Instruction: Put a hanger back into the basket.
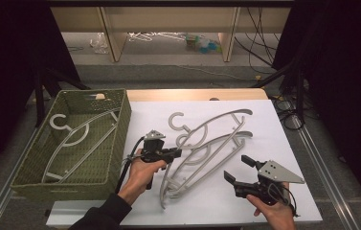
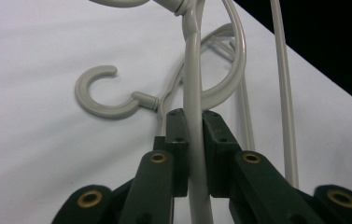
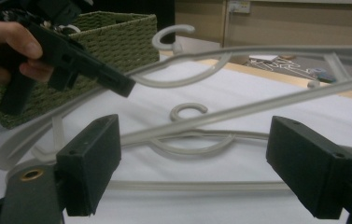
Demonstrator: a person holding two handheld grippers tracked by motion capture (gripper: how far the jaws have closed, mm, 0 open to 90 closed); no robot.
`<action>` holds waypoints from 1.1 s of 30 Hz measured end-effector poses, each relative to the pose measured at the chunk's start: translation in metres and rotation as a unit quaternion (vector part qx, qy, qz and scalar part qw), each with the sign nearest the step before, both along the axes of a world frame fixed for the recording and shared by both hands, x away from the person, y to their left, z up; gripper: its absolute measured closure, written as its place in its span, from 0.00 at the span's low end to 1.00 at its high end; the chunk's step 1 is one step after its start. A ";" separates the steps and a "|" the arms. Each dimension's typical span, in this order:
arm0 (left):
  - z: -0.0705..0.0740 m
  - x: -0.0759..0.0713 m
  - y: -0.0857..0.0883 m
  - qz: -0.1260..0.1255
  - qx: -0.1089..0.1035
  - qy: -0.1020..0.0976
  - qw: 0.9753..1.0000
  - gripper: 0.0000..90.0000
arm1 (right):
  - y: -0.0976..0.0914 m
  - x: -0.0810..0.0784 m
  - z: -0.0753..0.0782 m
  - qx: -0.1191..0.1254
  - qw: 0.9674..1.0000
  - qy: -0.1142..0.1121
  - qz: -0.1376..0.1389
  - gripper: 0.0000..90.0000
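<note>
Two grey plastic hangers lie crossed on the white table cover (image 1: 283, 158). My left gripper (image 1: 177, 153) (image 2: 193, 116) is shut on the thin arm of the upper hanger (image 1: 226, 116) (image 2: 194, 70) (image 3: 257, 50), just below its hook, and that end is raised off the table. The lower hanger (image 1: 216, 146) rests flat, its hook (image 2: 101, 100) (image 3: 187, 111) on the cover. My right gripper (image 1: 237, 167) (image 3: 197, 154) stands open at the front right, with its jaws wide apart and aimed at the hangers, touching nothing.
A green woven basket (image 1: 120, 124) (image 3: 117, 37) stands at the left of the table, and a third grey hanger (image 1: 73, 136) lies inside it. Dark curtains flank the table. Cables and clutter lie on the floor beyond the far edge.
</note>
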State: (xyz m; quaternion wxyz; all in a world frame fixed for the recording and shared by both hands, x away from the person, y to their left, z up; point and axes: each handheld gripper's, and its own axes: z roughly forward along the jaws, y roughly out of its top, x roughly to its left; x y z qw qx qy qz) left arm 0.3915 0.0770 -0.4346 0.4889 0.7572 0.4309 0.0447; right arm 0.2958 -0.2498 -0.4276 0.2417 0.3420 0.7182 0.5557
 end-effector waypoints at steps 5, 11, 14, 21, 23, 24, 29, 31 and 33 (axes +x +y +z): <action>0.011 -0.001 0.006 0.008 -0.008 -0.012 1.000 0.91 | -0.001 0.000 0.000 -0.003 1.000 0.003 0.000 0.21; 0.030 -0.003 0.019 0.029 -0.032 -0.027 0.999 0.91 | -0.001 0.000 0.000 -0.002 1.000 0.005 0.002 0.21; 0.038 -0.005 0.021 0.031 -0.039 -0.032 0.998 0.91 | -0.002 0.000 0.001 -0.001 1.000 0.005 -0.001 0.21; 0.060 -0.008 0.028 0.038 -0.042 -0.041 0.998 0.91 | 0.000 -0.002 0.001 0.005 1.000 0.021 0.000 0.21; 0.065 -0.008 0.030 0.041 -0.052 -0.040 0.997 0.91 | 0.000 -0.002 0.000 0.005 1.000 0.022 0.000 0.21; 0.068 -0.008 0.031 0.042 -0.046 -0.039 0.997 0.91 | 0.000 -0.002 0.000 0.006 1.000 0.021 -0.002 0.21; 0.080 -0.010 0.037 0.039 -0.053 -0.043 0.997 0.91 | 0.000 -0.001 0.000 0.008 1.000 0.018 -0.002 0.21; 0.089 -0.013 0.043 0.047 -0.049 -0.048 0.997 0.91 | 0.000 -0.001 0.000 0.009 1.000 0.019 -0.002 0.21; 0.092 -0.014 0.046 0.050 -0.047 -0.043 0.997 0.91 | 0.000 -0.001 0.000 0.008 1.000 0.019 -0.002 0.21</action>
